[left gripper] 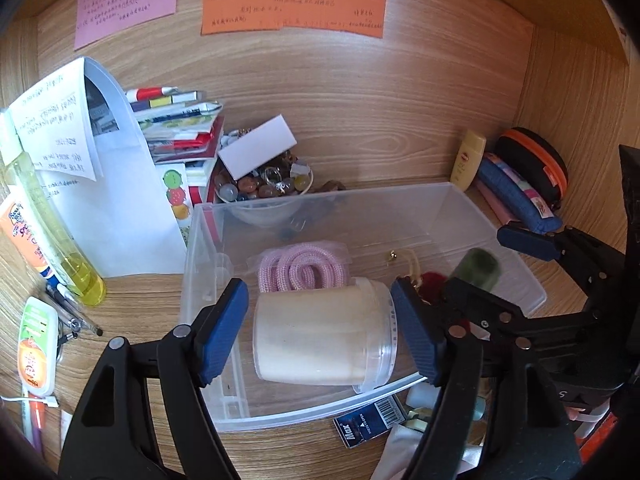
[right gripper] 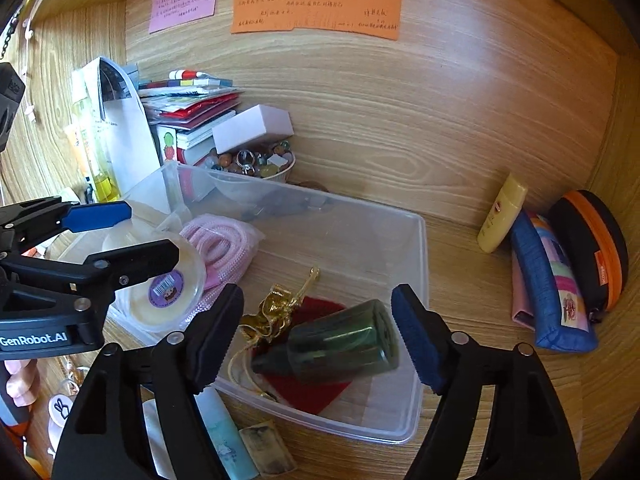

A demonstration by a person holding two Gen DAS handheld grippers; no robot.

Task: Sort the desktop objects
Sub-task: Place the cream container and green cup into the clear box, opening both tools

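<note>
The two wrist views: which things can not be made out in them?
- Notes on the orange paper: writing too small, both views.
- Green bottle: blurred in both views, label unreadable.
- Bowl of beads: lower part veiled by the clear bin wall.
- Items at the left edge of the right wrist view: cut off behind the left tongs.

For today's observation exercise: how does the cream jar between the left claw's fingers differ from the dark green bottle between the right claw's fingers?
The cream jar is pale, wide and squat with a clear lid; the green bottle is dark, translucent and tapers to a narrow black neck. The jar sits beside the pink cord; the bottle lies over red cloth and a gold trinket. Both lie on their sides inside the clear bin, between open fingers.
</note>
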